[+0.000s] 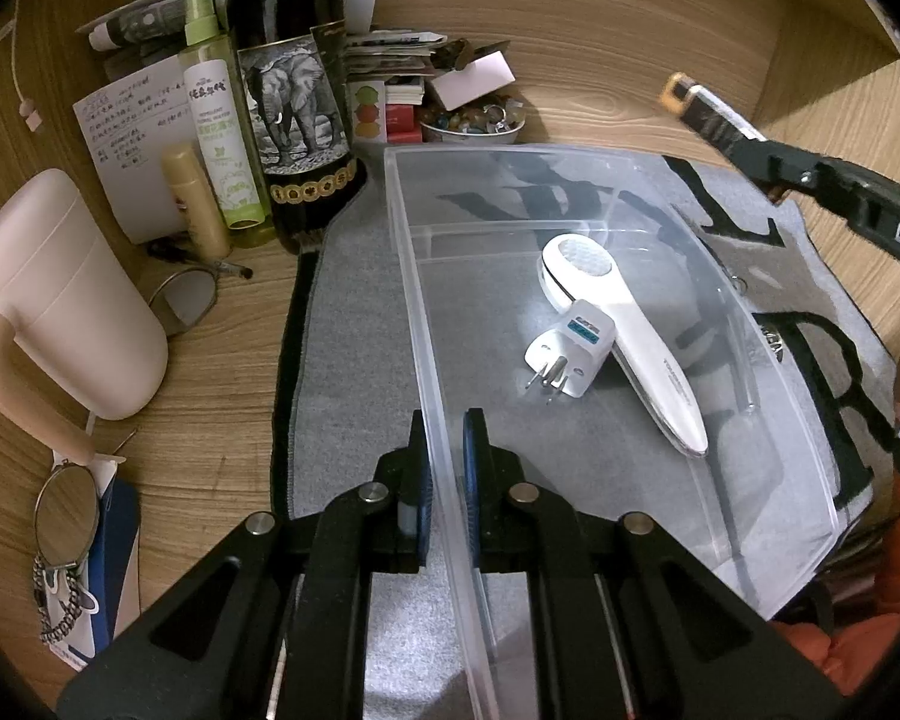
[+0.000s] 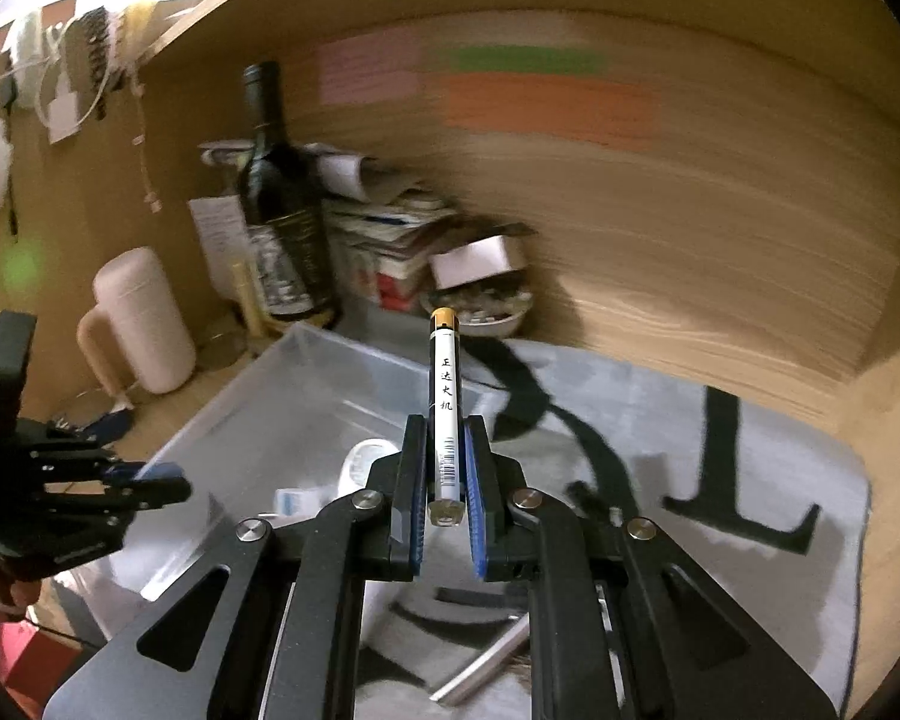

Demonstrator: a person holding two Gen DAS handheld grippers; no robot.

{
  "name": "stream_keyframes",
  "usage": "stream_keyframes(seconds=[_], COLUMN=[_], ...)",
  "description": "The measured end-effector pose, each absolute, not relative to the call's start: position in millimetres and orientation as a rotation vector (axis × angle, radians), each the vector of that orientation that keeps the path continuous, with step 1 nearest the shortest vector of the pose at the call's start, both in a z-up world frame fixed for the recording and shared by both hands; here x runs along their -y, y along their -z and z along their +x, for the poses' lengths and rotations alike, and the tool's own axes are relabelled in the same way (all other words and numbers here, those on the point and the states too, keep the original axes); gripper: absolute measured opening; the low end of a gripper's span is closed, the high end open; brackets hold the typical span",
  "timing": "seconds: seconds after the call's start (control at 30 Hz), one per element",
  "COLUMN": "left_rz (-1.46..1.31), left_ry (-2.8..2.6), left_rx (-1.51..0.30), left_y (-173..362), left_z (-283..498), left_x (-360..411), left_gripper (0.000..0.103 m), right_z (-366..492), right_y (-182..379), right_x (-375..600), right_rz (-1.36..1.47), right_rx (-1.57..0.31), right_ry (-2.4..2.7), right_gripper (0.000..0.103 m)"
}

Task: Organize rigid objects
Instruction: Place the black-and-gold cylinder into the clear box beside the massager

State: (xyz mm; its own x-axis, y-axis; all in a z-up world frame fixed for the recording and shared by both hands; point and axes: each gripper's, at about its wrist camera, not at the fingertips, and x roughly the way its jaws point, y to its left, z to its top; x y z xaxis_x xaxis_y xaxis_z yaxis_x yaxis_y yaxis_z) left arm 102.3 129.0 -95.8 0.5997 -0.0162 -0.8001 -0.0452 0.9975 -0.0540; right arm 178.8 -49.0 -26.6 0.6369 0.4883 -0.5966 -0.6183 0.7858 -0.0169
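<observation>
A clear plastic bin (image 1: 570, 150) stands on a grey cloth mat. Inside lie a white handheld device (image 1: 624, 330) and a white plug adapter (image 1: 570, 348). My left gripper (image 1: 447, 420) is shut on the bin's left wall, one finger on each side. My right gripper (image 2: 444, 420) is shut on a white stick lighter (image 2: 444, 396) with a yellow tip, held in the air above the mat right of the bin (image 2: 330, 372). The right gripper with the lighter (image 1: 705, 108) also shows at the upper right of the left wrist view. The left gripper (image 2: 162, 480) shows at the left of the right wrist view.
A dark wine bottle (image 1: 294, 90), a green spray bottle (image 1: 222, 138), a tan tube (image 1: 195, 204), a pink jug (image 1: 60, 294), papers and a bowl of trinkets (image 1: 471, 120) crowd the back left of the wooden desk. A metal bar (image 2: 486, 666) lies on the mat under my right gripper.
</observation>
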Motion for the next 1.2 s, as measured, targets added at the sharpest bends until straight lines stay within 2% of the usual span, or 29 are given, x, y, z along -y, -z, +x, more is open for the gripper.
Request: stream_keyframes(seconds=[0.47,0.8,0.9,1.07,1.2], left_rz=[-0.068,-0.068,-0.069,-0.067,-0.069], left_ry=[-0.015,-0.015,-0.015,-0.015,-0.015], left_rx=[-0.925,-0.924,-0.924,-0.924,-0.924], left_y=[95,95,95,95,95], left_z=[103,103,103,103,103], left_x=[-126,-126,-126,-126,-126], left_gripper=[0.009,0.009,0.009,0.009,0.009], right_z=[182,184,183,178,176], right_y=[75,82,80,67,55], right_x=[-10,-14,-12,-3,6], right_rz=[-0.36,-0.39,-0.388,-0.377,-0.364], right_rx=[-0.777,-0.822,-0.811,-0.76,-0.716], right_ry=[-0.755,-0.76,-0.754,-0.732,-0.708], right_gripper=[0.01,0.014,0.02,0.043,0.056])
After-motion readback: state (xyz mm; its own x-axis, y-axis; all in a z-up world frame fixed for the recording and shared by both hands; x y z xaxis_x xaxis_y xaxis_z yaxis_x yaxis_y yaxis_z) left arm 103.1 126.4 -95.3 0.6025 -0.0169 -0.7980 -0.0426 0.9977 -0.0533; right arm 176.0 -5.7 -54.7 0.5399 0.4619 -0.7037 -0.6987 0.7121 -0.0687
